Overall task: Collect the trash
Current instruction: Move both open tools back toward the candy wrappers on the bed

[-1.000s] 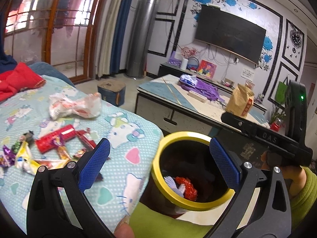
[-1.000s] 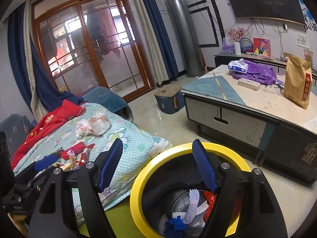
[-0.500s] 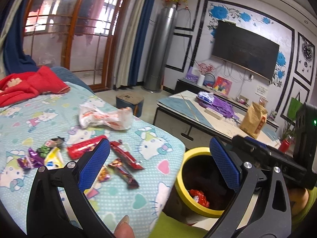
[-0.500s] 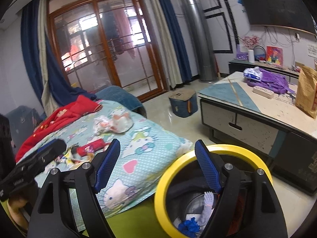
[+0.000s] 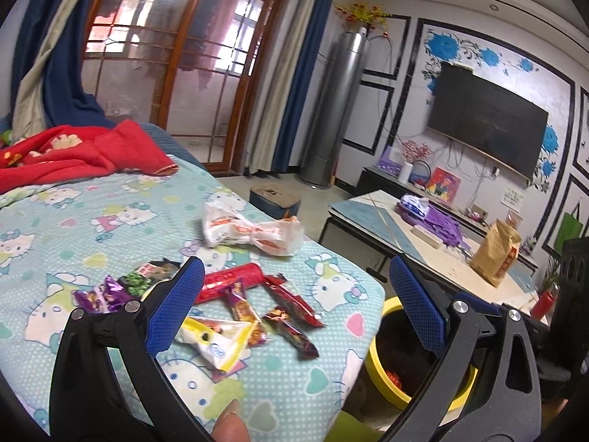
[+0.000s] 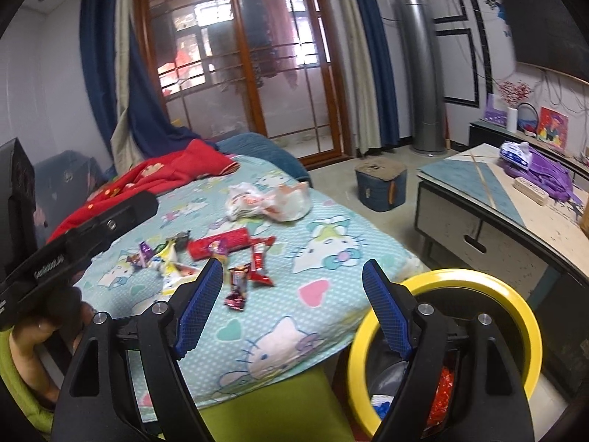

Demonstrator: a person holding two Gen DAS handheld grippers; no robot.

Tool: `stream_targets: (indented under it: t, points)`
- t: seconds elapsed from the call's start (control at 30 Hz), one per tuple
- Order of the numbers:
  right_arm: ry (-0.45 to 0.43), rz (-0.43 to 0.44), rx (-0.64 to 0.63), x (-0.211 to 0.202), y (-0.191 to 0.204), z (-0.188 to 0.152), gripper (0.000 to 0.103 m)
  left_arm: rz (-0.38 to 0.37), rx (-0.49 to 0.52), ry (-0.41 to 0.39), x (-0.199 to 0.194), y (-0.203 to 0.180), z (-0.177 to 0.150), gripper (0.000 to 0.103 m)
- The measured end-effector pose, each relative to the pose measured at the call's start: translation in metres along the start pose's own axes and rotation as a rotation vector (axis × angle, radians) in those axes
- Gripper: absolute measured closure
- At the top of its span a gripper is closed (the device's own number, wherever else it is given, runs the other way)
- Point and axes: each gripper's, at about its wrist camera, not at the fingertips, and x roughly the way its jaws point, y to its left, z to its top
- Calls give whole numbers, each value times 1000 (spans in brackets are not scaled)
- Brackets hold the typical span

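Cartoon-cat bedsheet (image 5: 110, 221), crumpled white bag (image 5: 250, 230) on it, candy wrappers (image 5: 254, 309) nearer than the bag, red blanket (image 5: 73, 154) behind it

- Grippers: two, left gripper (image 5: 294, 287) and right gripper (image 6: 292, 294), each with two blue-padded fingers set wide apart.
- Trash bin (image 6: 515, 294): one, yellow rim.
- White crumpled bag (image 5: 254, 230): one.
- Red tube wrapper (image 5: 230, 281): one.
- Small candy wrappers (image 5: 291, 300): exact count unclear, roughly eight.
- Red garment (image 5: 73, 154): one.

glossy foil wrappers (image 5: 291, 300) on matt printed cloth (image 5: 110, 221).
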Motion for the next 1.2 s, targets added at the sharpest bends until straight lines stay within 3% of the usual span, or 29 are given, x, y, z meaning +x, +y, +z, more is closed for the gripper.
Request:
stream_targets:
  t: [0.5,0.9,1.2]
  points:
    - [64,55,-90,30,44,-1,27,118,-94,-32,-10,50,7,11]
    - [139,91,-130,61,67,-6,28,229,-192,2,-12,97,3,11]
    - [208,76,-150,89,70,-13,41,293,-316,66,-6,139,-9,11]
